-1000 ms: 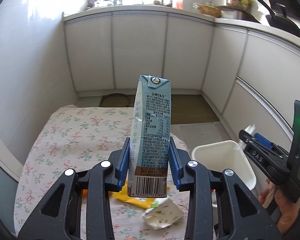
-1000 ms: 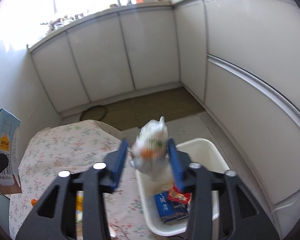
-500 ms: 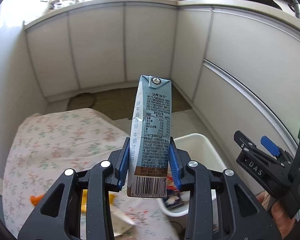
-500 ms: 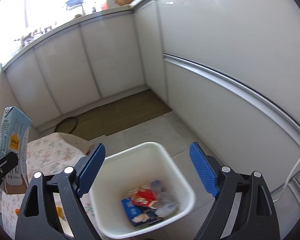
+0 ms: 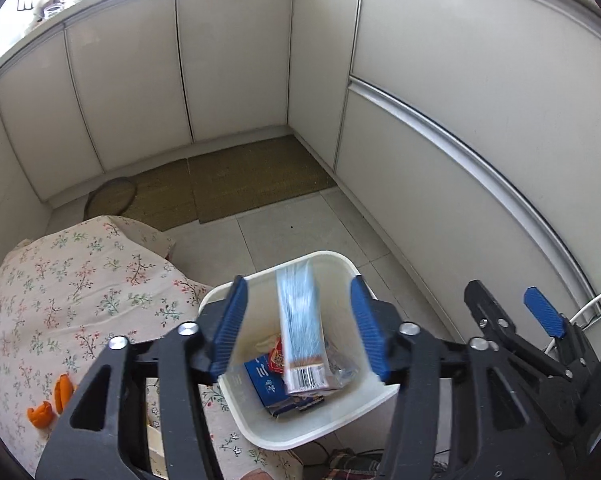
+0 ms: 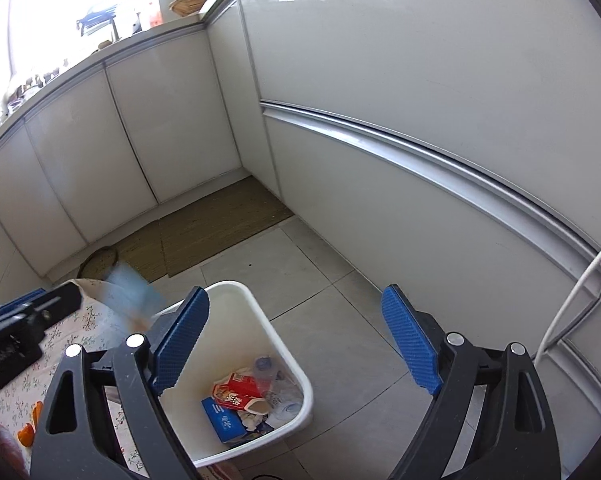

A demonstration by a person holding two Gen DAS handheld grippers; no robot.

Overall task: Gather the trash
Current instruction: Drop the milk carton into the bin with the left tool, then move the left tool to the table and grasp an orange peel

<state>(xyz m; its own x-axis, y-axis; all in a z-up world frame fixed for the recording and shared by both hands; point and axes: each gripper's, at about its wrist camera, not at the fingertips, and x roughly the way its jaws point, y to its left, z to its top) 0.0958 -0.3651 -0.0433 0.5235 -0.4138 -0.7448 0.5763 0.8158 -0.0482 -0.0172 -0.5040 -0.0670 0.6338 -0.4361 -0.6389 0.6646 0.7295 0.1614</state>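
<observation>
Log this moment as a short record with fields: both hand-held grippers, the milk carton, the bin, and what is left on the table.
left hand-held gripper: open, above the bin
right hand-held gripper: open, empty, over the bin's far side
milk carton: blurred, loose between the open left fingers, over the bin
bin: white, on the floor beside the table, holding a blue pack, a red pack and clear plastic
table: floral cloth, orange peel near its left edge
</observation>
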